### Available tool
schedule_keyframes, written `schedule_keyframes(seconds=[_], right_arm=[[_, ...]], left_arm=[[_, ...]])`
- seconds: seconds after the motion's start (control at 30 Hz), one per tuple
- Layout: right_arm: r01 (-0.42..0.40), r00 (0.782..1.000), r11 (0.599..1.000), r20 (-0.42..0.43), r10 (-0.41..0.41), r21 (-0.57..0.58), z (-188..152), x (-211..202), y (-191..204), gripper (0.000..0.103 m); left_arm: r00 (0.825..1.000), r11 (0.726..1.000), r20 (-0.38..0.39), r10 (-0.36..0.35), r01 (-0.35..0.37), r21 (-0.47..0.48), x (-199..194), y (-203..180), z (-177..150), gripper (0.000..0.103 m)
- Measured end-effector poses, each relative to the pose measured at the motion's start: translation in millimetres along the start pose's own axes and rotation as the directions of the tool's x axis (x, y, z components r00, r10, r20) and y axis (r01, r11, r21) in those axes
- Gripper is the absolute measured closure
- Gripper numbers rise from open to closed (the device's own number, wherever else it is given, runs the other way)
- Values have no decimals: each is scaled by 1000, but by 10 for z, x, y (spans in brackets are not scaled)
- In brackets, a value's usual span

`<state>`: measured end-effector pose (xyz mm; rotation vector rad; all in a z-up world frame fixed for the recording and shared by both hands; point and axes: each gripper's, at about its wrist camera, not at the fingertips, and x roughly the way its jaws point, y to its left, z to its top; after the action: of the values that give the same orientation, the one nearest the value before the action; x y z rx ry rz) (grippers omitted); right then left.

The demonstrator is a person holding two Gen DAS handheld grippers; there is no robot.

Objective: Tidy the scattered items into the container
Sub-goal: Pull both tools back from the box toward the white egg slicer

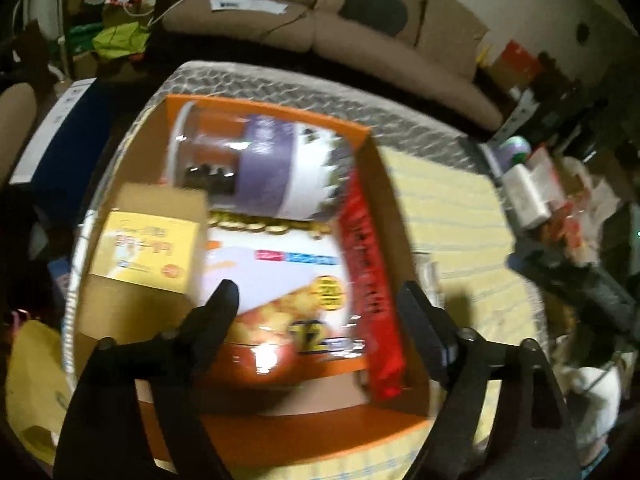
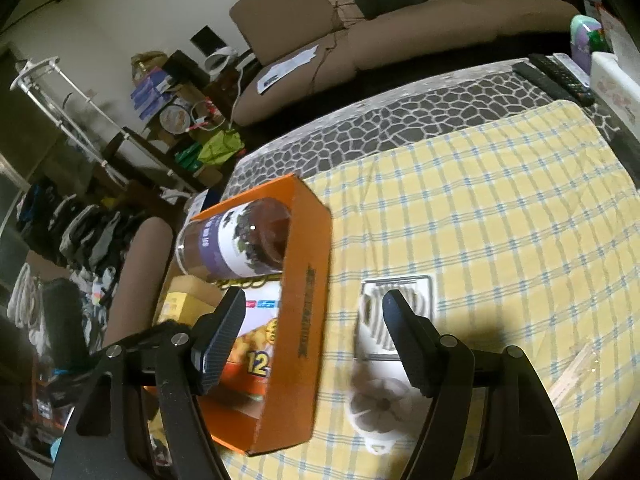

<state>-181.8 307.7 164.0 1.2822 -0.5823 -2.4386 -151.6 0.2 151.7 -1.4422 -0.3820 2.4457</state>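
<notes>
Orange cardboard box (image 2: 298,316) at frame left on the yellow checked cloth (image 2: 500,240), long axis running near-to-far, holds a jar (image 2: 236,242) lying crosswise, snack box (image 1: 280,280), red packet (image 1: 370,280) lengthwise; white slicer (image 2: 384,344) beside it; left gripper (image 1: 316,304) and right gripper (image 2: 314,316) agape, empty.

Home living room, brown sofa (image 2: 400,8), checked tablecloth (image 2: 500,220), remote controls (image 2: 560,78)

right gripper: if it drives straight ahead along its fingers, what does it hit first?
Most likely the white slicer tool lying on the checked cloth; the open right gripper frames it. The orange box sits just left of that line. Depth is unclear.
</notes>
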Motion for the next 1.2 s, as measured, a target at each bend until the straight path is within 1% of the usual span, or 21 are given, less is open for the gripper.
schedule_keyframes(seconds=[0.07,0.2,0.27,0.33,0.53,0.7,0.8,0.9,0.93,1.03,1.17,1.2], right_arm=[[13,1000,1000,3,-13,11,0,-48,-86,28],[40,999,999,6,-40,30,-16,-148,-273,25],[57,998,998,7,-58,38,-24,-204,-381,25],[71,997,996,1,-71,45,-45,-228,-472,24],[121,991,992,-64,-118,44,-163,-138,-705,23],[125,985,992,-123,-120,27,-238,-17,-784,23],[115,986,993,-122,-111,29,-242,-39,-781,23],[102,990,994,-100,-97,42,-217,-115,-787,23],[98,991,994,-95,-93,45,-209,-134,-787,23],[89,993,994,-81,-84,59,-185,-193,-812,23],[79,995,994,-67,-74,79,-151,-276,-898,23],[76,996,993,-61,-71,85,-144,-304,-924,23]], left_arm=[[1000,999,0,-27,27,28,-31,-147,-36,18],[999,994,-4,-51,51,100,10,-562,-158,14],[999,988,-10,-46,47,148,61,-771,-275,14],[1000,982,3,-28,27,187,94,-940,-407,14],[999,954,47,-7,-7,301,141,-1362,-955,14],[997,934,75,1,-28,357,205,-1540,-1281,14],[995,926,101,13,-50,373,251,-1622,-1416,14],[992,914,118,35,-80,397,359,-1693,-1481,14],[992,911,117,44,-88,403,404,-1729,-1501,16],[991,900,127,52,-101,424,504,-1814,-1526,16],[984,900,155,89,-146,410,661,-1848,-1463,16],[977,895,179,115,-180,409,701,-1858,-1441,16]])
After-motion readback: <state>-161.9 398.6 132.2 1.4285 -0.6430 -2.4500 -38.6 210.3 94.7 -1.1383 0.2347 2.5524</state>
